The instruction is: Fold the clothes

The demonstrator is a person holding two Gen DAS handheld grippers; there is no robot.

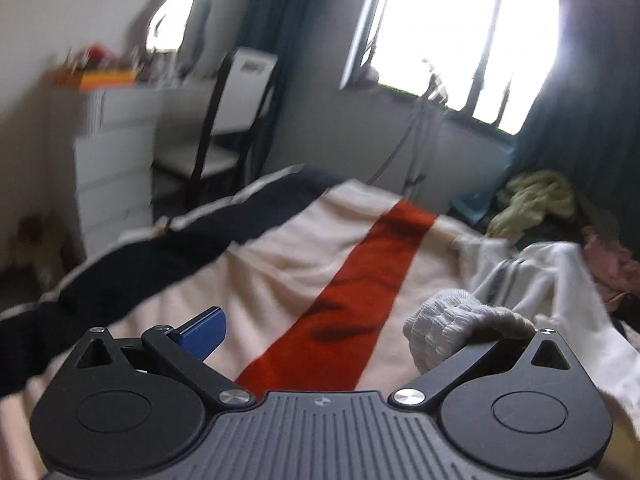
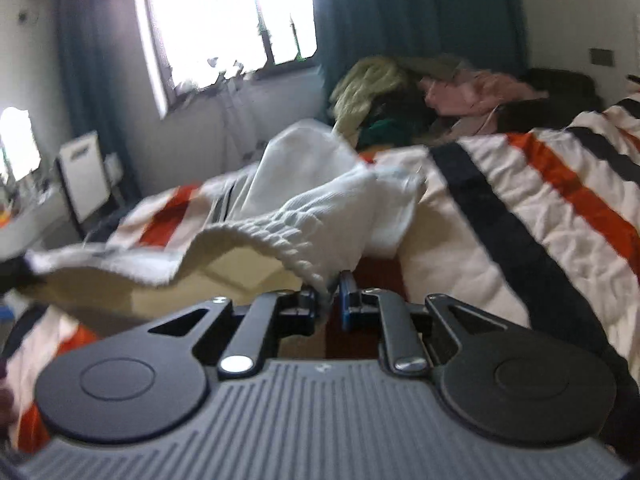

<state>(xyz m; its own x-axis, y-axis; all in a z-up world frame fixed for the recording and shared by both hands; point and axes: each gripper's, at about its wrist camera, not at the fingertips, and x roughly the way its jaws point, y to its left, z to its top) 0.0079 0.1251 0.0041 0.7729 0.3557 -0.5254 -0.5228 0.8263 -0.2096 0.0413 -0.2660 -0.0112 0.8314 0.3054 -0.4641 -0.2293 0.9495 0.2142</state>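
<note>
A white knit garment (image 2: 312,184) lies across the striped bedspread (image 2: 500,184). My right gripper (image 2: 334,298) is shut on its ribbed hem (image 2: 288,240). The lifted hem stretches away to the left edge of the right wrist view. In the left wrist view, my left gripper (image 1: 332,324) is open, its jaws far apart. Its blue pad (image 1: 202,330) on the left is bare. The garment's ribbed edge (image 1: 448,320) drapes over the right finger and hides its pad. The rest of the garment (image 1: 532,276) lies crumpled to the right.
A pile of other clothes (image 2: 400,92) sits at the head of the bed, under the teal curtain (image 2: 420,12). Beside the bed stand a dark chair (image 1: 224,128) and a white dresser (image 1: 116,152). The window (image 1: 460,32) is bright.
</note>
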